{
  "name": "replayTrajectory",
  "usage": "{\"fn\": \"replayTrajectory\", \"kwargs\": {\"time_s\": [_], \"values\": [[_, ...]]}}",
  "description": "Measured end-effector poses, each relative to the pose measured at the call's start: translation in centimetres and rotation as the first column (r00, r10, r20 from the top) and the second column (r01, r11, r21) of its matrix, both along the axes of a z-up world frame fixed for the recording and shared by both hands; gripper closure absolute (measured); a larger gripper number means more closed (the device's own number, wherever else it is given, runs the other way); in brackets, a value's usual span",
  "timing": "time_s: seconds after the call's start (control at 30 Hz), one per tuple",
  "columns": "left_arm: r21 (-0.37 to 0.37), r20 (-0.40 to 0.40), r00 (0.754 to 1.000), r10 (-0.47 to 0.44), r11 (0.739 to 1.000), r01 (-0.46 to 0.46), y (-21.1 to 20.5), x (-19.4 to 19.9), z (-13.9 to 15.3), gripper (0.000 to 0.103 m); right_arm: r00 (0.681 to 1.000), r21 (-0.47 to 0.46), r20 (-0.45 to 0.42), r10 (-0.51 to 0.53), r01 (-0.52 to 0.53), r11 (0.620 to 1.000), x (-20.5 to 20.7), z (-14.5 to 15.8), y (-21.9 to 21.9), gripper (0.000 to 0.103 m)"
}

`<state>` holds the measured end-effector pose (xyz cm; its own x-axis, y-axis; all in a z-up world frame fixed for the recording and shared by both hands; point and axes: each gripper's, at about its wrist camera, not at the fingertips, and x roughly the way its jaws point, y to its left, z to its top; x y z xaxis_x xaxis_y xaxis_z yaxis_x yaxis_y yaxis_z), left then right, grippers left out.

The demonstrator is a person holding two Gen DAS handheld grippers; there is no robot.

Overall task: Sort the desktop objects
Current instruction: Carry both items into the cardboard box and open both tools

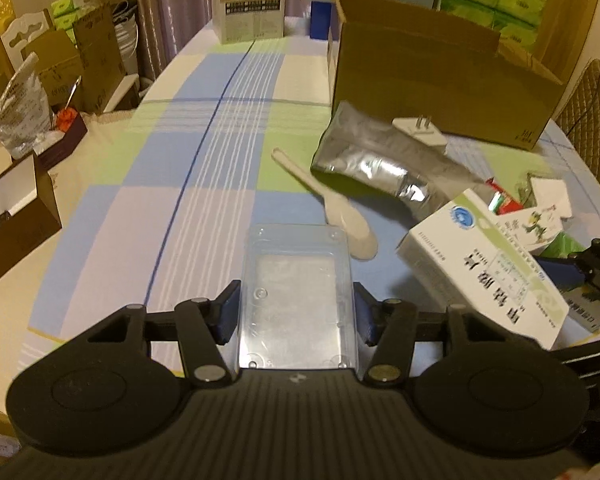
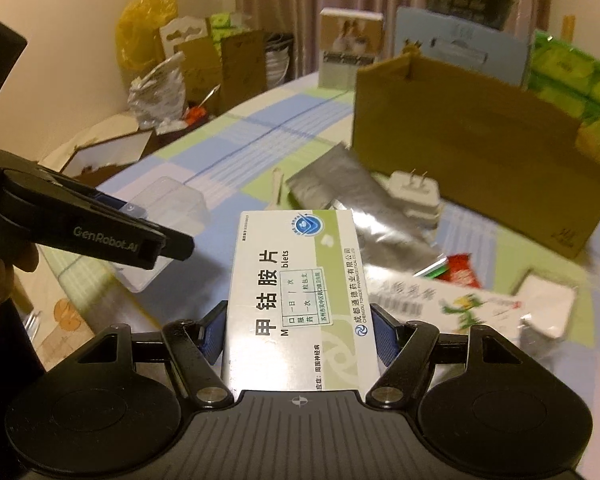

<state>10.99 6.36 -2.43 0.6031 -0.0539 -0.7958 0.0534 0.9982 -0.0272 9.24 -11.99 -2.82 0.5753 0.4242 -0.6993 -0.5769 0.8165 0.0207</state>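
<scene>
While left gripper (image 1: pixel 296 308) clamps clear plastic case (image 1: pixel 296 280) | right gripper (image 2: pixel 298 328) clamps medicine box (image 2: pixel 296 292)

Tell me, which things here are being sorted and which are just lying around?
Being sorted: clear plastic case, medicine box, silver pouch, spoon, white plug, cardboard box.

Lying around: tissue packs, yellow bag, curtain.

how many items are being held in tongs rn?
2. The clear plastic case sits between the left tongs, and the white-green medicine box is clamped in the right tongs. Everything else lies loose on the tablecloth.
</scene>
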Motion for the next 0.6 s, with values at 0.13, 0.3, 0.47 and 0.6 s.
{"fn": "replayTrajectory", "kwargs": {"time_s": [0.13, 0.3, 0.47, 0.6], "values": [[0.000, 0.026, 0.999, -0.034, 0.999, 0.034, -0.8, 0.1, 1.9, 0.052, 0.999, 0.017, 0.031, -0.035, 0.034, 0.999, 0.2, 2.1, -1.1, 0.035], [-0.020, 0.065, 0.993, -0.094, 0.995, 0.095, -2.5, 1.0, 4.6, 0.052, 0.996, 0.064, 0.048, -0.081, 0.078, 0.995, 1.6, 5.1, -3.1, 0.035], [-0.021, 0.108, 0.983, -0.151, 0.988, 0.154, -4.6, 3.7, 7.7, 0.052, 0.988, 0.095, 0.071, -0.138, 0.131, 0.987, 4.8, 8.5, -5.4, 0.035], [-0.026, 0.135, 0.972, -0.194, 0.980, 0.199, -6.4, 6.9, 9.8, 0.052, 0.978, 0.114, 0.081, -0.194, 0.185, 0.976, 9.1, 11.1, -7.8, 0.035]]}}
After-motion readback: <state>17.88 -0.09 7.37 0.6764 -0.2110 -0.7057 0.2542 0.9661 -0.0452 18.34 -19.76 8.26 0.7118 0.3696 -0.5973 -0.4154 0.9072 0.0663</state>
